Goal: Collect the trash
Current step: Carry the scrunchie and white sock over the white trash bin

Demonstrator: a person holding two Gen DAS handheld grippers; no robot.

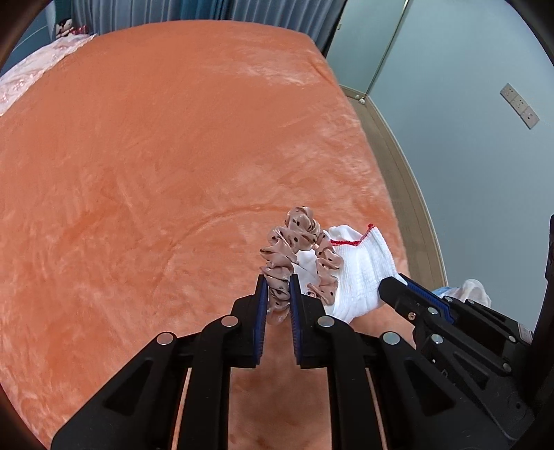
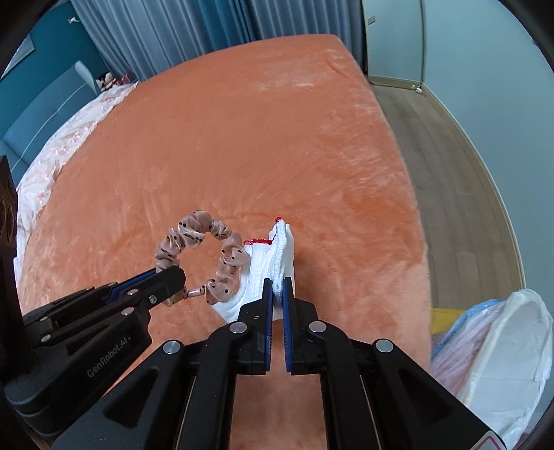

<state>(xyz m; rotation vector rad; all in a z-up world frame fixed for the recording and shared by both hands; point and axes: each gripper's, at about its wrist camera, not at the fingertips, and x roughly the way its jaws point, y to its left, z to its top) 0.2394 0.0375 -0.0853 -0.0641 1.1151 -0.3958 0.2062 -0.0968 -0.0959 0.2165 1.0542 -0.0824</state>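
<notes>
Both views are bright with soft, even daylight and no hard shadows. The orange blanket (image 1: 155, 155) shows pale sheen patches toward its far end, strongest in the right wrist view. Fisheye bending curves the bed edges, the floor (image 2: 450, 155) and the wall lines, and dark vignette fills the corners. The centre is sharp; the bag (image 2: 502, 346) near the rim looks slightly overexposed and soft.

Orange bed (image 1: 155, 155); blue curtains (image 2: 166, 31); wooden floor (image 2: 460, 166)
</notes>
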